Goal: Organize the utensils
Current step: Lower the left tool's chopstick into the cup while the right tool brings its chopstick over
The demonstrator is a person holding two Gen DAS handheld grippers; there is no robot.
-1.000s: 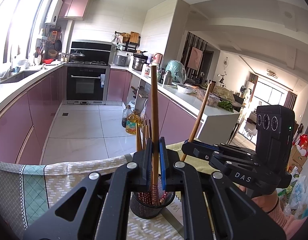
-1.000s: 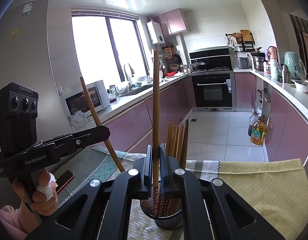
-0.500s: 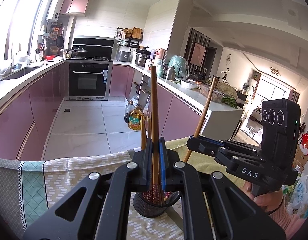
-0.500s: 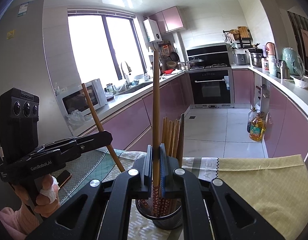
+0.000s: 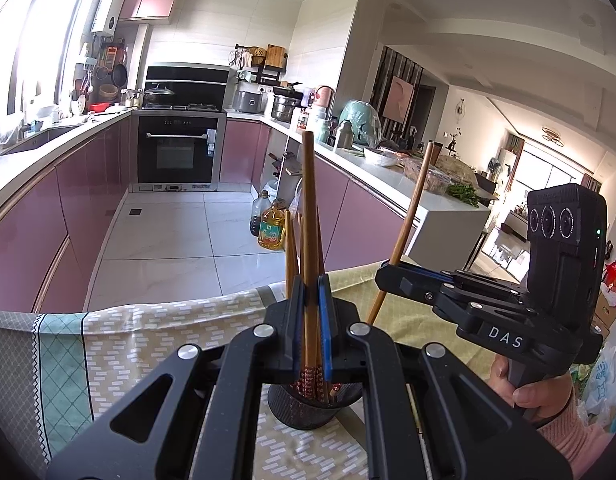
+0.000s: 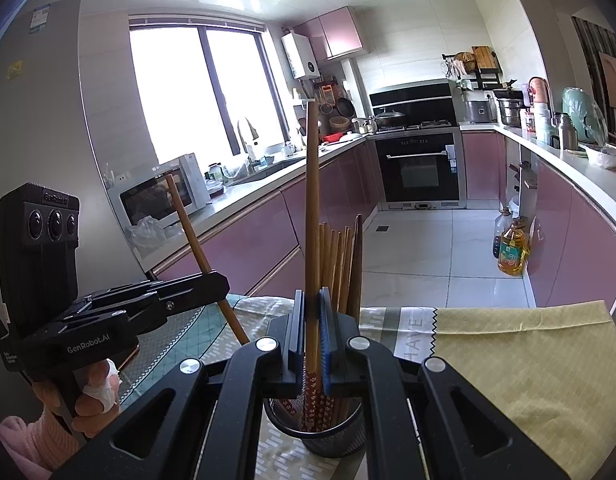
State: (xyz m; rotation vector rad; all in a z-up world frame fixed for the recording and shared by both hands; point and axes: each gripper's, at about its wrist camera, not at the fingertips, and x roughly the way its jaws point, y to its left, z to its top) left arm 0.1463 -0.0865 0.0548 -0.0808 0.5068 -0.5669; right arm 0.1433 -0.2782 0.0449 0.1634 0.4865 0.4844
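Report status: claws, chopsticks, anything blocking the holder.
Left claw shut on a chopstick, right claw shut on another. Both above the mesh holder, which holds several already. Nothing blocking.

Both chopsticks (image 5: 309, 200) looked like smooth, matt brown wood, with red patterned lower ends. The holder (image 6: 331, 436) was black metal mesh, finely perforated and dull. Each hand-held gripper, left (image 5: 309, 312) and right (image 6: 311, 320), was matt black plastic with shiny silver metal screws and blue pads. Woven cloth covered the surface (image 6: 527, 360): a yellowish, soft, matt part and a printed green-and-cream part. The floor tiles (image 5: 168, 232) were pale and glossy; the pink cabinet fronts (image 6: 268, 240) had a satin sheen.
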